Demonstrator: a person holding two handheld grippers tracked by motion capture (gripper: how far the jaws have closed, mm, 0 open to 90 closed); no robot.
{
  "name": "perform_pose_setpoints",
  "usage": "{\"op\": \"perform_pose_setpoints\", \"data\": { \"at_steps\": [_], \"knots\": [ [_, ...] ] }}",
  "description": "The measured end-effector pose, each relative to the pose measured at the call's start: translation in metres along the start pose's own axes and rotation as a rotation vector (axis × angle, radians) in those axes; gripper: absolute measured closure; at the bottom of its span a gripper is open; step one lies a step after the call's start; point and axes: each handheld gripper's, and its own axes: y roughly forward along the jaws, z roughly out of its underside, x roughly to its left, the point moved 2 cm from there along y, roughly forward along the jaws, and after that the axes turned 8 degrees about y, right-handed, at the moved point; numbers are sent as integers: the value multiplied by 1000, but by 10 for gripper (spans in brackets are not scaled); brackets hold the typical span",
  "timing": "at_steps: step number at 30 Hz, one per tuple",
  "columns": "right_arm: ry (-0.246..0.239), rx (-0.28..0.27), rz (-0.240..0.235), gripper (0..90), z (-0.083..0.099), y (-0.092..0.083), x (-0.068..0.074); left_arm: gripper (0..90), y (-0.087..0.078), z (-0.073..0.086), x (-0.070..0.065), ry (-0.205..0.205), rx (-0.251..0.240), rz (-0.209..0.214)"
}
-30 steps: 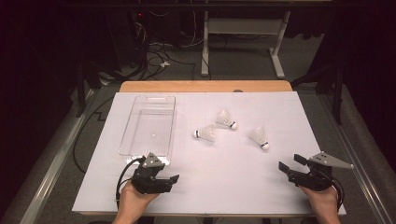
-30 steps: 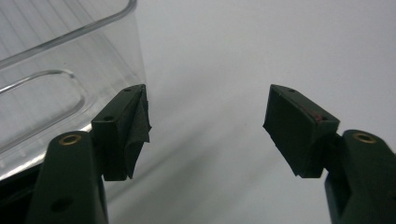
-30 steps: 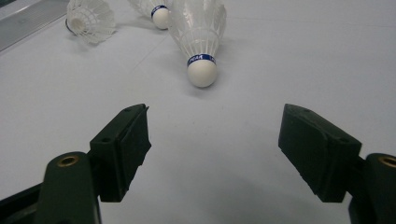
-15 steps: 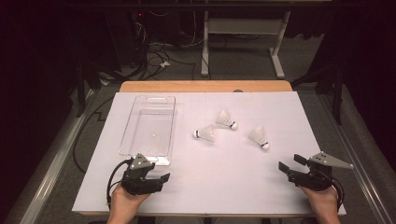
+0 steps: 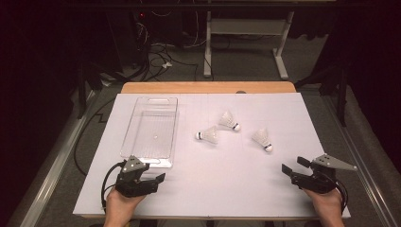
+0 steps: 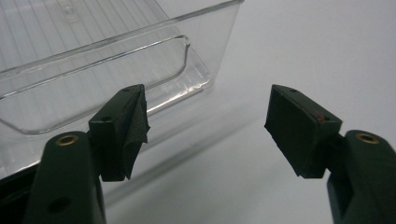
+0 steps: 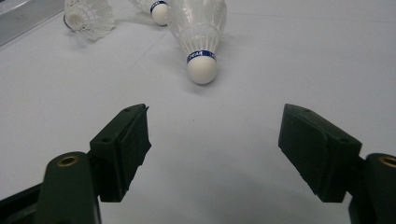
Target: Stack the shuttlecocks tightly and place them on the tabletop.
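Shuttlecocks, 3 in all, lie on their sides on the white table cover [image 5: 236, 179], right of centre and apart from one another: the nearest shuttlecock [image 5: 262, 139] with its cork toward you, the middle shuttlecock [image 5: 228, 121] behind it, and the left shuttlecock [image 5: 208, 135] closest to the clear plastic bin [image 5: 152, 130]. The bin sits on the left half of the cover with nothing in it. Your right gripper [image 5: 293, 170] rests low at the near right edge, jaws spread wide and holding nothing; in the right gripper view the nearest shuttlecock [image 7: 198, 28] lies ahead, its blue-banded cork facing the jaws. Your left gripper [image 5: 158, 179] rests just before the bin's near end, jaws likewise released and bare; in the left gripper view the bin's wall [image 6: 140, 56] stands just beyond the left-hand jaw.
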Motion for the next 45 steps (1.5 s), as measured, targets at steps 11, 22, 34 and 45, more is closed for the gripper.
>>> {"op": "perform_pose_setpoints", "data": {
  "at_steps": [11, 22, 34, 45],
  "knots": [
    [0, 1, -1, 249, 0, 0, 0, 301, -3, 5, 7, -12, -18, -18],
    [7, -12, 21, 235, -1, -1, -1, 291, -9, 18, 15, -33, -45, -80],
    [7, -16, 22, 232, -1, -2, 0, 291, -14, 28, 21, -75, -66, -103],
    [25, -48, 29, 234, -3, -5, 0, 295, -15, 30, 21, -94, -77, -106]
  ]
}}
